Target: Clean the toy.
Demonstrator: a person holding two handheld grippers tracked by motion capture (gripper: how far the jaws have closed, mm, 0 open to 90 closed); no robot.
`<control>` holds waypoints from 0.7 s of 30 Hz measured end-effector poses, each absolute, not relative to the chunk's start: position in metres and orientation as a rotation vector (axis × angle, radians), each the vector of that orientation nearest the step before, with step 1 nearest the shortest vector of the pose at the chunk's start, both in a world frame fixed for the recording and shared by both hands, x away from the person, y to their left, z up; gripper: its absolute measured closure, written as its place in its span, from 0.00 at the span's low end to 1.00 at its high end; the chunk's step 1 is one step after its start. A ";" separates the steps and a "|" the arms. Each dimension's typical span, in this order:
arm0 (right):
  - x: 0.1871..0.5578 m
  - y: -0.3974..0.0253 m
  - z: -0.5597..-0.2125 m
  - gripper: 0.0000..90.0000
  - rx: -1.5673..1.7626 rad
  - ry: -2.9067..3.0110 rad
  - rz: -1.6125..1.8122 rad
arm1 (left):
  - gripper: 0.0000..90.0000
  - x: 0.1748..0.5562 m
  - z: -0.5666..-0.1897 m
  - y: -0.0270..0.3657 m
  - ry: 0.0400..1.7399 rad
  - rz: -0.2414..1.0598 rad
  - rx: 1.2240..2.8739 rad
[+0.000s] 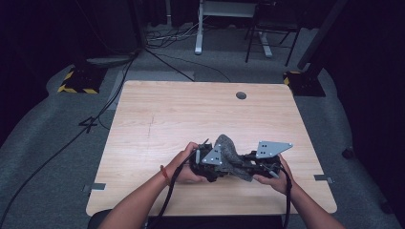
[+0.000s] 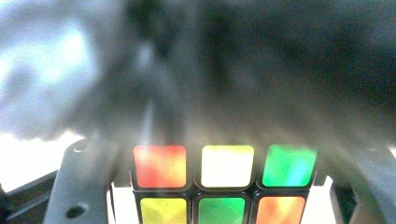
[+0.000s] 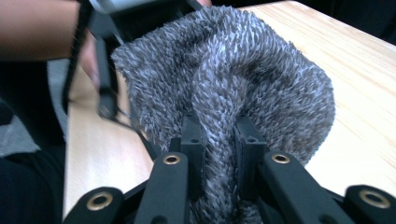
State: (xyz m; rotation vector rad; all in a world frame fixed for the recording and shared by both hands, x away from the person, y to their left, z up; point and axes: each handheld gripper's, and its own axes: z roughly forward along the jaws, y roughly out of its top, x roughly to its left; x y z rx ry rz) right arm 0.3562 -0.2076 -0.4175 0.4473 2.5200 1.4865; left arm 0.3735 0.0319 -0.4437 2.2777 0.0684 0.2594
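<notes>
Cube [image 2: 226, 179], colour-tiled, sits in the left gripper [image 1: 206, 164], seen in the left gripper view between the jaws with red, white and green tiles along its top row; the jaws appear shut on it, though their tips are blurred. Grey fuzzy cloth [image 3: 233, 88] is draped over and against the cube's far side, a soft grey mass across that view. Right gripper [image 3: 219, 140] has its jaws closed on a pinched fold of the cloth, clear in the right gripper view. From the high view both hands meet low over the near middle of the table [image 1: 157, 114], grippers nose to nose, cloth [image 1: 231, 157] bunched between them, cube hidden there. Work looks like wiping the cube with the cloth. Judged mid-task: cloth is on the cube and contact is made, but the near face lies uncovered. Which faces are done cannot be told. Left to do, likely: rub remaining faces, then set both down.
</notes>
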 end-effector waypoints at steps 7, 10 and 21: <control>0.369 -0.232 -0.430 0.87 0.582 2.520 1.460 | 0.37 0.374 -0.436 0.041 0.074 0.253 2.213; 0.371 -0.234 -0.436 0.87 0.582 2.528 1.423 | 0.37 0.373 -0.436 0.040 0.065 0.253 2.213; 0.368 -0.226 -0.437 0.87 0.535 2.537 1.574 | 0.37 0.371 -0.438 0.037 0.063 0.242 2.200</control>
